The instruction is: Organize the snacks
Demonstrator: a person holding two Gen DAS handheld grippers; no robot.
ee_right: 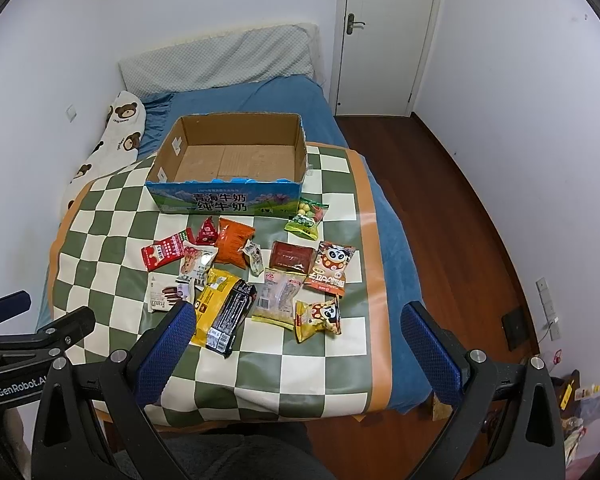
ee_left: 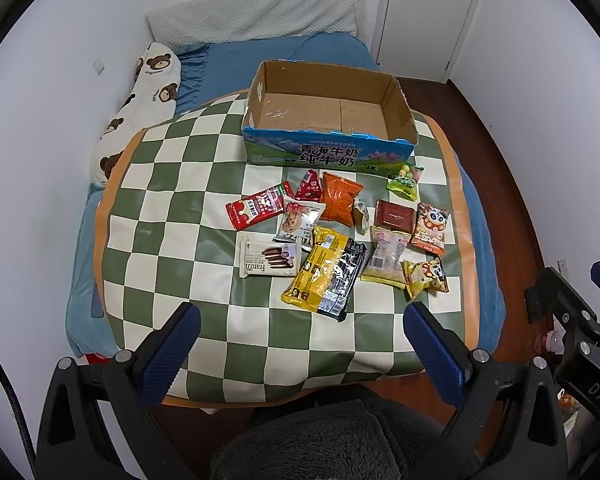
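Snacks lie scattered on the checkered mat (ee_left: 172, 184), none yet in the cardboard box (ee_left: 400, 114), which sits open and bare at the far side of the mat with its printed front wall facing us. We hold both grippers back at the near edge, above the mat: the left gripper (ee_left: 300, 344) is spread wide with nothing between its blue pads, and the right gripper (ee_right: 300, 344) is likewise released and empty.

We judge the step in hand to be the first pick. The nearest candidates are the yellow-and-black packet (ee_left: 326, 274) and the white Franzi wafer pack (ee_left: 268, 260). The yellow-and-black one overlaps smaller wrappers at its far end, so lifting it first probably frees what sits under its edge. For the right side, the yellow panda bag (ee_right: 318, 316) lies closest and rests partly on the pale clear-wrapped pack (ee_right: 278, 298).

To do this well, we come down over a packet's short width, pinch the crimped seam or a puffed edge, not the flat middle, and lift straight up before carrying it over the front wall. Slippery film may slide, so we close firmly. The green candy bag (ee_left: 406, 182) is just beside the box front and can go in late.
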